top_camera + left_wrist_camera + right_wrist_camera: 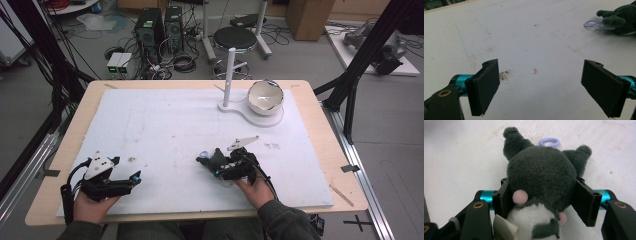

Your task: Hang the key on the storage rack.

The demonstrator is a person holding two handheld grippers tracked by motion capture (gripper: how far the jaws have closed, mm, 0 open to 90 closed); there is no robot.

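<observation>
Plush toy (216, 161) first: from the high view I see it at the near middle of the white mat (165, 125) that covers the bench (320, 150), held in my right tool (220, 164), dark head pointing left. My left tool (131, 180) rests well apart at the near left corner. Far right on the mat stands a white stand (260, 117) with an upright post; a white bowl (265, 96) sits on its round end, and as far as I can tell the bowl has nothing in it. I judge the pick-up as done and any carrying as yet to come; if the bowl is the goal, the whole trip is left.

In the left gripper view, my left tool (540, 87) is spread wide over bare, stained mat with nothing between its jaws. The toy (620, 18) with its lilac loop (592, 23) lies off to the upper right.

In the right gripper view, my right tool (544, 201) pinches the toy (541, 177) by both sides of its round head, jaws pressed into the fur. Ears and loop (549, 142) point away; a paper tag (504, 228) hangs low by the white chest.
</observation>
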